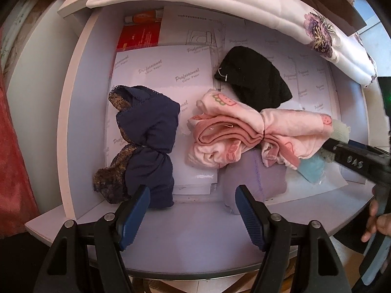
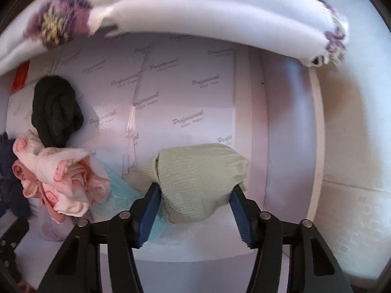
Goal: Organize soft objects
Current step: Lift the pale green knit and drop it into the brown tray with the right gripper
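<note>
Although the left gripper [image 1: 193, 210] hangs wide open and empty over the drawer's front edge [image 1: 195, 232], the right gripper [image 2: 195, 210] is the one on the job: its pads bracket the rolled pale-green sock [image 2: 200, 180], touching both flanks, and look about closed on it. The sock's long axis runs from 4 toward 10 o'clock, across the jaws. The pink bundle [image 2: 66, 183] lies at 9 o'clock, the black roll [image 2: 56, 114] at 10.

Both grippers point down: the left gripper [image 1: 193, 210] jaws gape empty, the right gripper [image 2: 195, 207] jaws press something soft.
</note>
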Available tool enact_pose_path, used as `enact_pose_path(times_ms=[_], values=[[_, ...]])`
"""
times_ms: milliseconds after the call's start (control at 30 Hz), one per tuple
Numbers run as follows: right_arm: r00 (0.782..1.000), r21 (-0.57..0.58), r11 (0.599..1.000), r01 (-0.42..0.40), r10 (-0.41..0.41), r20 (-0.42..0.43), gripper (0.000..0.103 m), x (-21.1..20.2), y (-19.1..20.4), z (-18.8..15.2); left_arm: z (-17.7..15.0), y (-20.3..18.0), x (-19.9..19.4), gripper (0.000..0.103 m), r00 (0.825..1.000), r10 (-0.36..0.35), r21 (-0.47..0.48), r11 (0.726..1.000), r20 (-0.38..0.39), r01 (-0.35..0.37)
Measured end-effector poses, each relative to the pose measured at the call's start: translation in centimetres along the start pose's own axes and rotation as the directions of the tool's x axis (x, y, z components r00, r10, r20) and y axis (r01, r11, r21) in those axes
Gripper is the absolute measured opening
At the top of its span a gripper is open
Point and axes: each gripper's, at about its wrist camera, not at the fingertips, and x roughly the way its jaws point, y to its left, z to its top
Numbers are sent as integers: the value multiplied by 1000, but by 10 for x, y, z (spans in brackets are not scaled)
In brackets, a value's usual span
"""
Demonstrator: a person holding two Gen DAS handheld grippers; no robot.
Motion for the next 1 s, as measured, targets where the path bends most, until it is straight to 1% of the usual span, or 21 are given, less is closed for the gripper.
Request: enact_pose_path(times_ms=[100,233,333,433,533,633,700,800,900,1000], values=[[1000,17,1000,-11,10,26,56,-10,-5,-1,-1,-1,0,73,1000,1,11,1000,0,-1],[995,60,995,-78,75,60,54,-27,-12,-3,-2,-3,-2,73,1000,1,10,1000,8,-1],[987,66,990,-122,114,112,54,-49,-15,-5,-1,0,-8,73,1000,2,9,1000,14,-2],[970,60,981,-183,170,174,54,-75,-18,-11,-1,1,-11,73,1000,0,10,1000,19,-1],[952,29,976,-217,205,227,54,-97,-14,-16,-2,1,-10,73,1000,-4,12,1000,22,4],[929,-17,972,-234,228,291,54,-129,-4,-23,-2,1,-11,73,1000,-13,13,1000,22,12],[917,-43,971,-235,236,322,54,-143,-1,-24,-2,1,-11,73,1000,-17,18,1000,17,17],[892,-84,966,-244,257,373,54,-167,9,-15,-2,-1,-12,73,1000,-21,22,1000,15,21],[864,-134,962,-238,273,423,54,-190,23,3,0,-2,-12,73,1000,-28,18,999,12,28],[848,-180,955,-235,292,442,54,-208,40,29,1,-1,-11,73,999,-35,12,999,12,35]])
